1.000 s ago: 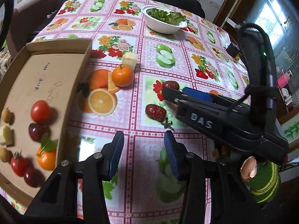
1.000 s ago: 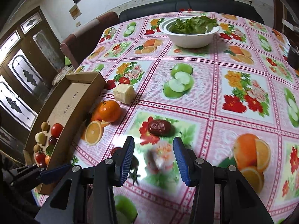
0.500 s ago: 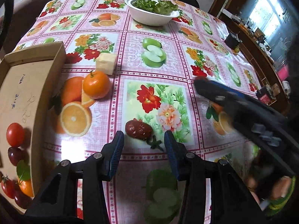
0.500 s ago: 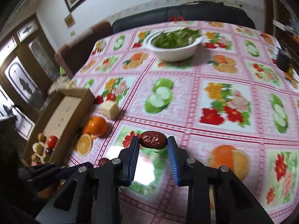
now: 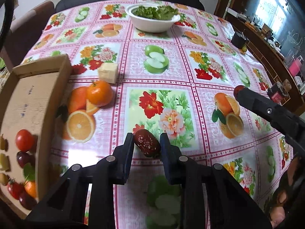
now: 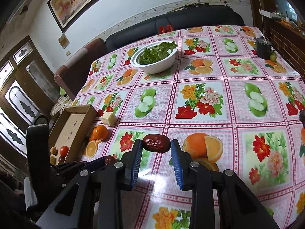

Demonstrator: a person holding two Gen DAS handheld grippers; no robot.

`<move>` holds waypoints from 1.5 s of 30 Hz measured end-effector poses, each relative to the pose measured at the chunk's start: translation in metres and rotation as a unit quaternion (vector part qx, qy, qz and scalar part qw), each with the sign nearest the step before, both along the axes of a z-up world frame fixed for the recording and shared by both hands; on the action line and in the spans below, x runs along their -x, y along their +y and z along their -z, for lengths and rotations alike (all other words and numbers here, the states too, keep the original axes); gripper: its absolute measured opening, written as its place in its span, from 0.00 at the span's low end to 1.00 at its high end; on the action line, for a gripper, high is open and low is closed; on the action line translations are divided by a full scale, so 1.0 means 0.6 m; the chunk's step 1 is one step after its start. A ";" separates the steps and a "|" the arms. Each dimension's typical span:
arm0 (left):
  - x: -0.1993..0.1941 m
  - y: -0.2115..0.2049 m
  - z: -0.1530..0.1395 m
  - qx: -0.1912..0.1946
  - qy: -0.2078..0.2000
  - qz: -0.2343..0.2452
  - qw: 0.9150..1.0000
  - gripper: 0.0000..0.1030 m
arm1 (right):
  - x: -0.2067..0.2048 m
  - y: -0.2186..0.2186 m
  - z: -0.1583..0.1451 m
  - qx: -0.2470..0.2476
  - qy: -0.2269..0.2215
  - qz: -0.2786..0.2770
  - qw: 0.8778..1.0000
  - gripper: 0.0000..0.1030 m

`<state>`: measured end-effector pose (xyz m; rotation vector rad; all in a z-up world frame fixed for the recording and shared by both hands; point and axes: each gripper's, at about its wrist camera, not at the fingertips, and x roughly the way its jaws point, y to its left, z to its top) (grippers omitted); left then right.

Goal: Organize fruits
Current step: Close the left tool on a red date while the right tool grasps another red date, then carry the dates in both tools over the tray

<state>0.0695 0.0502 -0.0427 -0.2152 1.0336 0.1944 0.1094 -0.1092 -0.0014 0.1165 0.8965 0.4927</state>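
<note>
My left gripper is shut on a dark red date, low over the tablecloth. My right gripper is shut on a second red date and holds it raised above the table. It shows in the left wrist view at the right, and the left gripper shows in the right wrist view with its date. A cardboard box at the left holds tomatoes, a small orange and other small fruits. A mandarin and a pale cube sit on the cloth beside the box.
A white bowl of green leaves stands at the far side of the table. A dark cup is near the far right edge. The tablecloth is printed with fruit pictures. Sofa and chairs stand behind the table.
The right gripper closed on a date and lifted it well above the table. The left gripper moved forward and closed on the other date.
</note>
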 end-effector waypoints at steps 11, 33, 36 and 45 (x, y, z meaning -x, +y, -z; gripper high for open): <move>0.066 0.029 -0.056 -0.013 -0.033 -0.029 0.999 0.24 | 0.045 0.025 -0.025 -0.001 -0.015 -0.022 1.000 0.31; 0.134 0.089 -0.085 -0.003 -0.056 -0.067 0.996 0.24 | 0.087 0.095 -0.049 0.005 -0.030 -0.062 0.998 0.30; 0.139 0.098 -0.087 -0.002 -0.059 -0.073 0.996 0.24 | 0.090 0.105 -0.049 0.006 -0.030 -0.068 0.997 0.30; 0.157 0.131 -0.089 -0.005 -0.063 -0.094 0.994 0.24 | 0.094 0.139 -0.051 0.005 -0.032 -0.085 0.996 0.30</move>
